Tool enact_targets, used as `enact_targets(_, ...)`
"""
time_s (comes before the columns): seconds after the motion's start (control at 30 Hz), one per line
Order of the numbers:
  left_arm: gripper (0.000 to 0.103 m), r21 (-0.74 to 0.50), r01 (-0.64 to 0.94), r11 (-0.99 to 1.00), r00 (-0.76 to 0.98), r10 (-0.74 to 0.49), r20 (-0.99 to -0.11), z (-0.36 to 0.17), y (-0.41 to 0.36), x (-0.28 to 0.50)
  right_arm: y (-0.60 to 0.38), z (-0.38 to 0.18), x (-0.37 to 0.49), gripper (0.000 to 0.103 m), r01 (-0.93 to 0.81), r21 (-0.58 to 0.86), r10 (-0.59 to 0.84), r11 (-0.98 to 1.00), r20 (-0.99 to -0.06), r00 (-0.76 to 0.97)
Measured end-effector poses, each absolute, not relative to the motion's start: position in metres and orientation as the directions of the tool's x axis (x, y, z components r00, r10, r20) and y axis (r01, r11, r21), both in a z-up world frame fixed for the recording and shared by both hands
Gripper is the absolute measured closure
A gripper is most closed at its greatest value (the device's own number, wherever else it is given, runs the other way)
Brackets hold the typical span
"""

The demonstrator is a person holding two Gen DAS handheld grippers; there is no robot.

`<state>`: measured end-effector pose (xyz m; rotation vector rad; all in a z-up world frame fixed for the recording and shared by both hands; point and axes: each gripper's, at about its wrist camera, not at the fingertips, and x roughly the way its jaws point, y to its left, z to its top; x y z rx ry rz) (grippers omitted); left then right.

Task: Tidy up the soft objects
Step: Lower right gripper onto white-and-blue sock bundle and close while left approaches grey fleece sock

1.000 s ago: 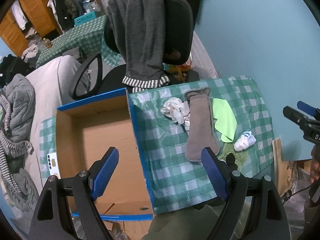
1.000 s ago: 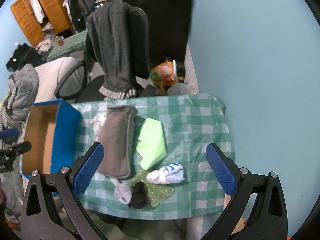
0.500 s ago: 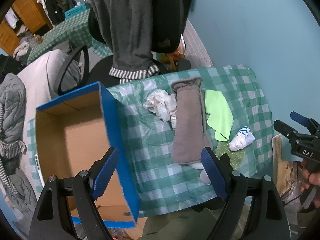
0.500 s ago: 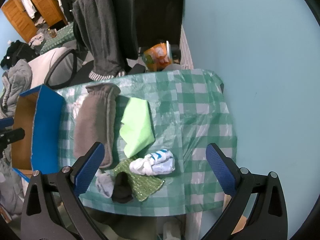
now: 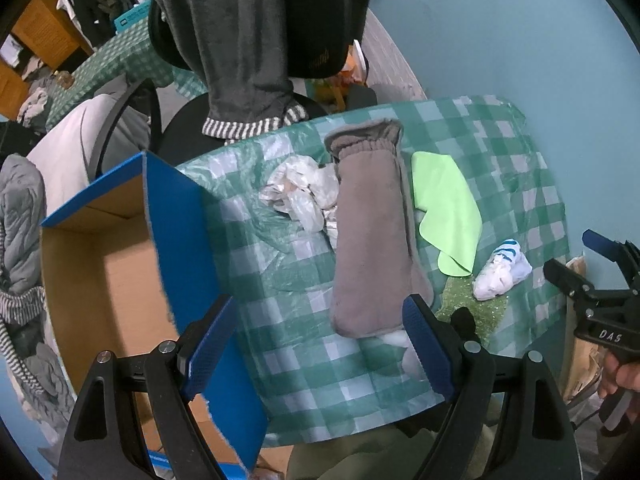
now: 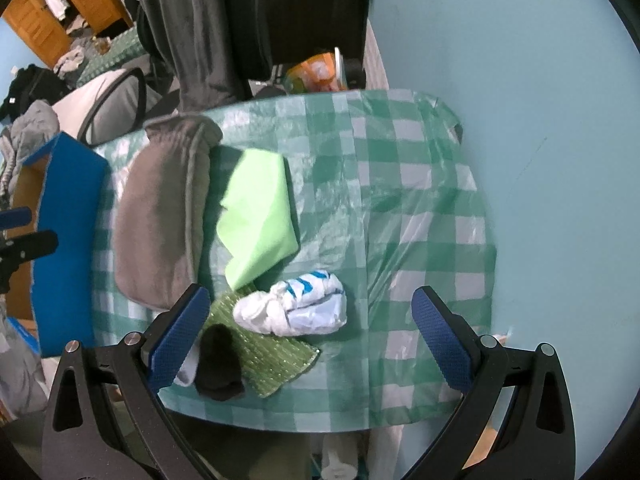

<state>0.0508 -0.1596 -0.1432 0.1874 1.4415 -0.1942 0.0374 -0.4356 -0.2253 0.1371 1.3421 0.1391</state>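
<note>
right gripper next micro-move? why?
Probably ease the right gripper down and forward onto the white-and-blue bundle and close. It is open and empty, the bundle lies on the tablecloth nearly between its pads, and the blue box looks empty, so nothing appears sorted yet.

A box (image 5: pixel 120 280) is set at the counter's (image 6: pixel 420 208) left edge. A long pouch (image 6: pixel 160 216) is laid mid-counter, with a folded cloth (image 6: pixel 260 220) just beside it on the right. A rolled bundle (image 6: pixel 296 304), a mat (image 6: pixel 272 356) and a sock (image 6: pixel 220 360) are gathered along the near edge.
</note>
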Motion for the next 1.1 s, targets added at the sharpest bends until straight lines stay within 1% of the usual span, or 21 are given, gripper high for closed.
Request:
enact_targets(0.43,0.017,-0.008,0.233,0.972,0.061,-0.023,-0.998,-0.185,-0.17,0.054,-0.426,-0.283,0.032,0.002,-0.038,0.162,0.166,0.986,-0.977,0.134)
enact_targets(0.77,0.017,-0.006,0.219,0.976,0.036,-0.014,-0.999,-0.203,-0.172,0.056,-0.421,-0.3,0.034,0.002,-0.077,0.16,0.168,0.984,-0.981,0.1)
enact_targets(1.03,0.017,0.0,0.207,0.978,0.025,-0.006,-1.0,-0.21,-0.173,0.061,-0.417,-0.314,0.034,0.008,-0.105,0.173,0.182,0.979,-0.98,0.082)
enact_targets(1.1,0.017,0.0,0.202,0.979,0.023,-0.005,-1.0,-0.211,-0.174,0.062,-0.414,-0.317,0.034,0.017,-0.118,0.192,0.201,0.974,-0.977,0.072)
